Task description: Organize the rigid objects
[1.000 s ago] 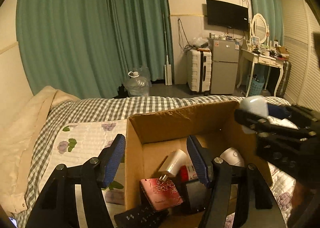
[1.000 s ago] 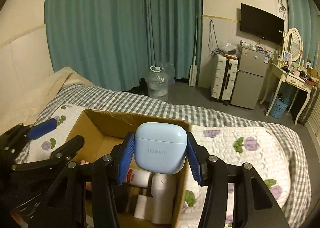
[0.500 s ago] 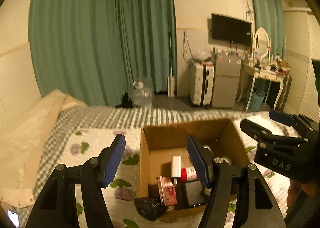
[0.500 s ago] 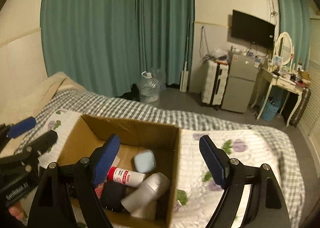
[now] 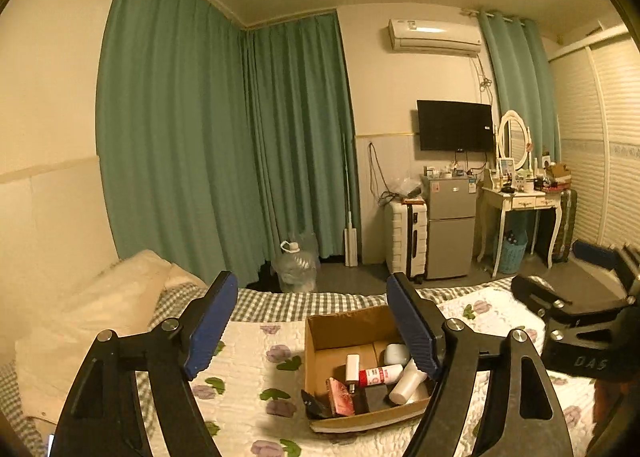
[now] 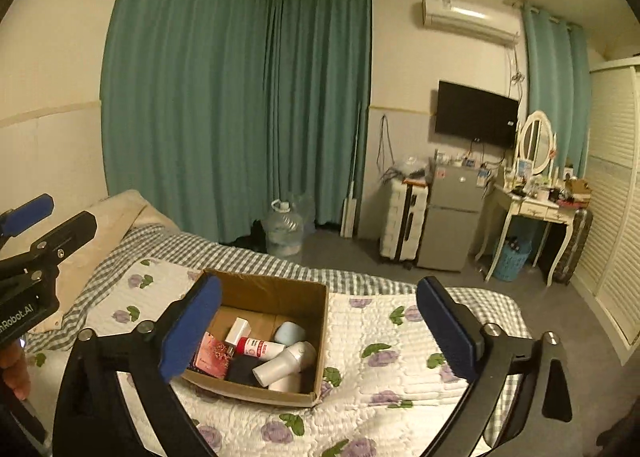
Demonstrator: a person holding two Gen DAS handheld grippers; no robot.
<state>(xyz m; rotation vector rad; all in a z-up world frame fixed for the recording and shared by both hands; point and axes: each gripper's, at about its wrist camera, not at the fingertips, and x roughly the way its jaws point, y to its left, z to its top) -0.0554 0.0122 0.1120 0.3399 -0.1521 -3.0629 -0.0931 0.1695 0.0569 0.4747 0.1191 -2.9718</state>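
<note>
Cardboard box [image 6: 320, 321] w/ red-label tube [image 6: 260, 345], label unreadable; left claw [image 5: 316, 323], right claw [image 6: 318, 333] wide apart, empty.

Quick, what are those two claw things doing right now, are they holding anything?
Left gripper: open, its blue-padded fingers spread, holding nothing.
Right gripper: open, holding nothing; the pale blue earbud case lies in the brown cardboard box.
</note>
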